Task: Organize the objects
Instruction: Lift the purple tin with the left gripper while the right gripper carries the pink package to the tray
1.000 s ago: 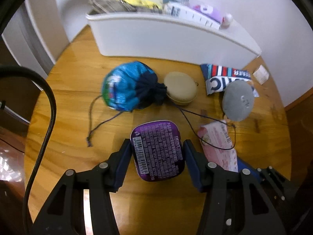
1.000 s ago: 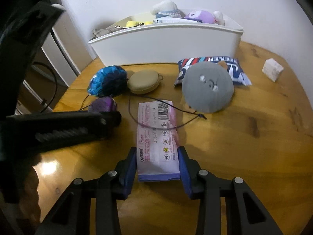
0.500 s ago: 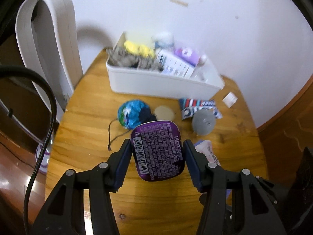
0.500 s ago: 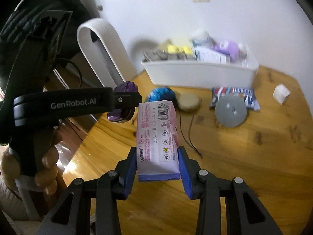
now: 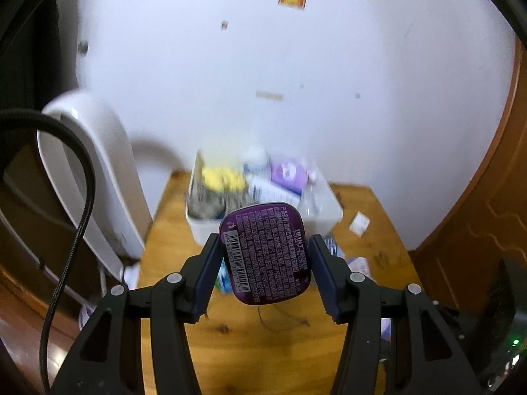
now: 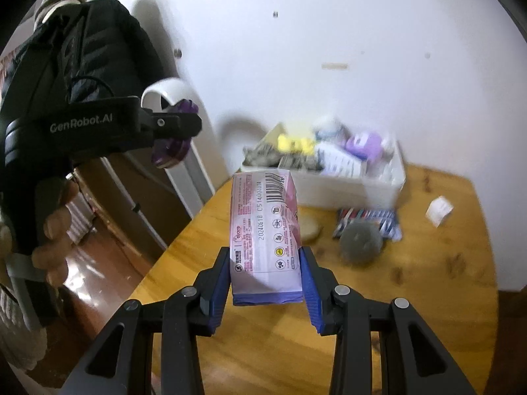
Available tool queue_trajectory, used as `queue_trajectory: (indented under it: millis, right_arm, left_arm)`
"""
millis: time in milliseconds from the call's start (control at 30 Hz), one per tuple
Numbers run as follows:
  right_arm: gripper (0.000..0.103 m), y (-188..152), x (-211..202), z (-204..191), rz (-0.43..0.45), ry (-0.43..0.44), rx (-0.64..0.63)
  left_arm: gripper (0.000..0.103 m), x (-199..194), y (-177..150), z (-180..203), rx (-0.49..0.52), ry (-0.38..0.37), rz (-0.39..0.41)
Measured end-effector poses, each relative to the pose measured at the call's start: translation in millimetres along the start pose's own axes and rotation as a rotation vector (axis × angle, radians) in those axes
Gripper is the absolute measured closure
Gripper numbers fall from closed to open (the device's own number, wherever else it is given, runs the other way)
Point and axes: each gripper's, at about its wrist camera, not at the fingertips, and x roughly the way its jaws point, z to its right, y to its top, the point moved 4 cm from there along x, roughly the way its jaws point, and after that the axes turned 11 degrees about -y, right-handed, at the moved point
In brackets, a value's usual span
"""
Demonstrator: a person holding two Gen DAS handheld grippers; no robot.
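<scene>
- While both tools hang high above the wooden table (image 6: 438, 276), we see the left gripper (image 5: 265, 253) clamped on a purple mint tin (image 5: 266, 252), its blue pads pressing the tin's two long sides, printed back and barcode facing the lens.
- In the right wrist view, the same left gripper (image 6: 171, 131) sits at ten o'clock, a hand (image 6: 49, 227) wrapped round its black handle, and the tin (image 6: 171, 154) shows edge-on beneath the finger.
- The right gripper (image 6: 266, 271) is closed on the near end of a pink tissue pack (image 6: 263, 227), which juts forward and upward, barcode at its far end.
- Beyond the pack, at about one o'clock, stands the white bin (image 6: 362, 184) against the wall, crowded with a yellow item, purple packaging and boxes; blur hides the details.
- On the table in front of the bin, at roughly three o'clock from the pack, lie a grey round plush (image 6: 360, 242) overlapping a striped snack bag (image 6: 385, 220), and a tan oval case (image 6: 311, 227) just beside the pack's edge.
- A small white box (image 6: 439, 210) rests apart, farther to the three o'clock side.
- In the left wrist view, the bin (image 5: 326, 214) sits at twelve o'clock, directly behind the tin.
</scene>
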Motion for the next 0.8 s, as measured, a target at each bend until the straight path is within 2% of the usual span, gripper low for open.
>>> queue_trajectory:
  millis: [233,467,600,667,800]
  right_arm:
    - [0.062,64.8,-21.2,20.0,0.113,-0.117,-0.014]
    - [0.062,146.6,-22.7,43.1,0.207,-0.199,0.022]
    - [0.062,186.6,-4.5,50.3,0.225,-0.21,0.056]
    - [0.062,201.4,8.9,51.0,0.232,-0.225,0.058]
    - [0.062,221.7,50.0,56.0,0.194,-0.245,0.088]
  left_arm:
    - [0.046,3.8,60.0,2.2,0.059,0.013,0.046]
    - [0.046,37.6,125.6,-4.9,0.095,0.054,0.064]
    - [0.046,71.9,157.4,-16.6,0.09,0.07,0.046]
    - [0.046,94.3,170.2,-23.5,0.099,0.106,0.031]
    - [0.046,144.2,184.3,-41.7,0.092,0.154,-0.016]
